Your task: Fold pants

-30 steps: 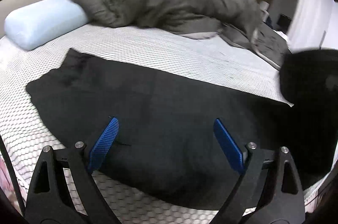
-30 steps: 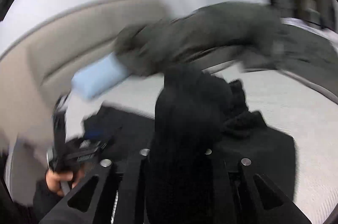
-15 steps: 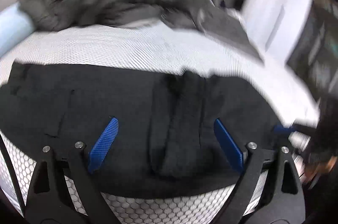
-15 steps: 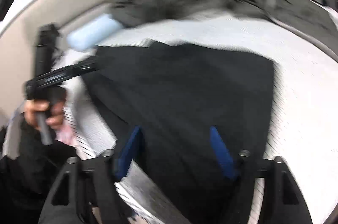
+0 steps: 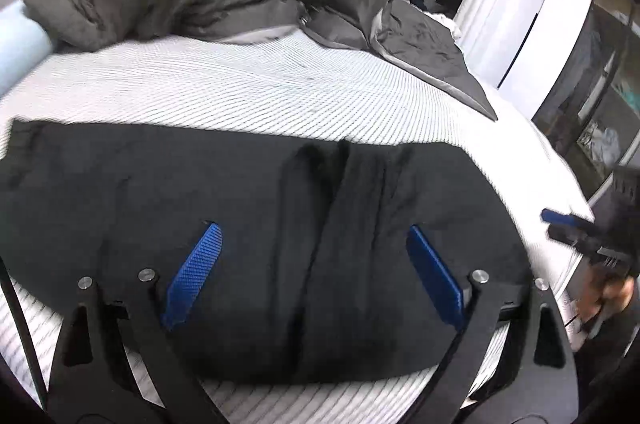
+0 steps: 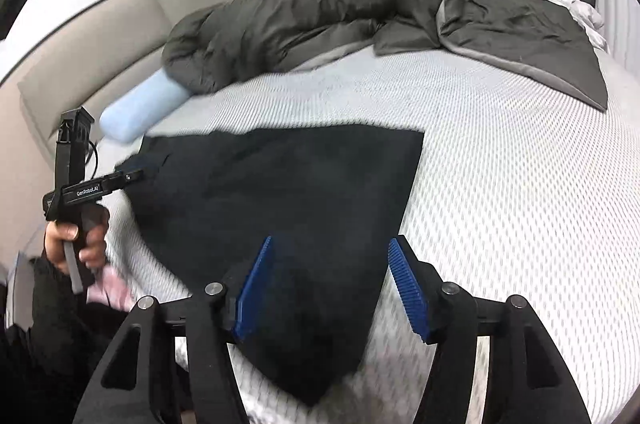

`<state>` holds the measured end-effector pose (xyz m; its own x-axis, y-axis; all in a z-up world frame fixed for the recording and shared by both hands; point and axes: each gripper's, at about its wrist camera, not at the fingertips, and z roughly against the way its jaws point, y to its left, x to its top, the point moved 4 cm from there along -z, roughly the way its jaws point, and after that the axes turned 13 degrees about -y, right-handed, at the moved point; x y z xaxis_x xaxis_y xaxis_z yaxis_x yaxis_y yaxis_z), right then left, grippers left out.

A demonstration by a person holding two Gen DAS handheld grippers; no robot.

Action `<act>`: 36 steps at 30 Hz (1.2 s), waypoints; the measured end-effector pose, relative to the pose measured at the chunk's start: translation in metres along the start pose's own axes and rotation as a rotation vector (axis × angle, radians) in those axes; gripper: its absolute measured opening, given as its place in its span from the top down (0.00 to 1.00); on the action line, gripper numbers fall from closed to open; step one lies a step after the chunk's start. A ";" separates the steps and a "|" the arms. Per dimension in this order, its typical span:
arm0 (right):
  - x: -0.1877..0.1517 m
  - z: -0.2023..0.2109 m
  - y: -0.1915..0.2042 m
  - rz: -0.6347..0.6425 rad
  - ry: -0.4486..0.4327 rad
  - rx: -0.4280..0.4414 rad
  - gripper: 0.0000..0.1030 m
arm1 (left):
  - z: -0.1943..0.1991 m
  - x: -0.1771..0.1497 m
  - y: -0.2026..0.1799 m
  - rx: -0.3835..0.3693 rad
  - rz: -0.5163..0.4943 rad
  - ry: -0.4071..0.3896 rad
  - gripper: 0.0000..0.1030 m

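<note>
We find the black, soft fabric pants (image 5: 256,244) lying folded on the white mesh-textured bed (image 5: 248,92), centre frame. Both hand-held grippers, left (image 5: 314,276) and right (image 6: 332,288), stand open, the right just widened, empty. We judge the cloth limp; grasp at an edge.

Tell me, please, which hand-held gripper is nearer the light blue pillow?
Left. The left hand-held gripper is just below the pillow; the right hand-held gripper is over the pants' far end.
</note>
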<state>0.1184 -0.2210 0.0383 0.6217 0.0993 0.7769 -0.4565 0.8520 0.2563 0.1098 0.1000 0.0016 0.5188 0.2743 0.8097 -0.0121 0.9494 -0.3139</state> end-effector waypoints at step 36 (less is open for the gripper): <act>-0.093 0.000 -0.005 -0.312 0.179 0.201 0.87 | -0.119 -0.044 -0.173 -0.048 -0.314 0.201 0.19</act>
<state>0.0630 -0.2350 -0.0349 0.8428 -0.0454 0.5363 -0.3323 0.7400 0.5848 0.1905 -0.0947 -0.0383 0.6483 -0.0686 0.7582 0.2112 0.9730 -0.0925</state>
